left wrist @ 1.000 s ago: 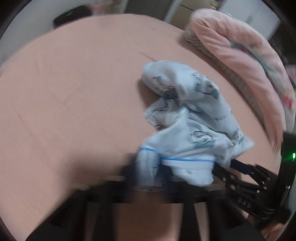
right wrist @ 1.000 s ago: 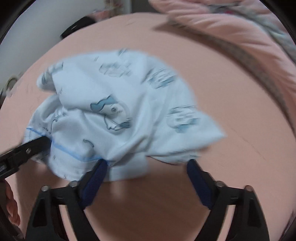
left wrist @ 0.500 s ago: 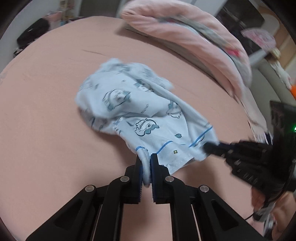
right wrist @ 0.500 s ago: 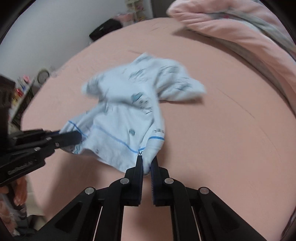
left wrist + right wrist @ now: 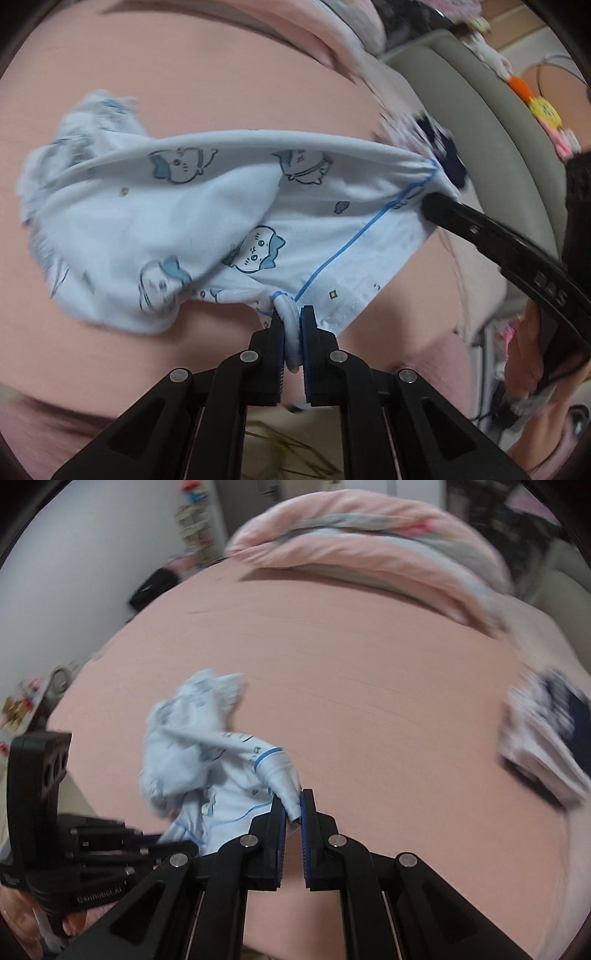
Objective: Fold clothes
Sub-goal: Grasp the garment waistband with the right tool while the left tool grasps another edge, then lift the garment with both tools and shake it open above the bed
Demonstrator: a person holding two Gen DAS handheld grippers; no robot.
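Tongs on both sides pinch a small light-blue garment [image 5: 207, 229] printed with little cartoon animals. Left tongs [image 5: 293, 325] are pressed tight on a bunched bit of its hem, near the thin blue line. Right tongs [image 5: 293, 806] squeeze another corner, and in the left view they [image 5: 428, 201] reach in from the right. The garment hangs stretched between them above the pink bed [image 5: 369, 672], with its far end crumpled. A pink blanket [image 5: 354, 550] lies rolled at the far side of the bed. Striped folded cloth [image 5: 543, 734] sits at the right edge.
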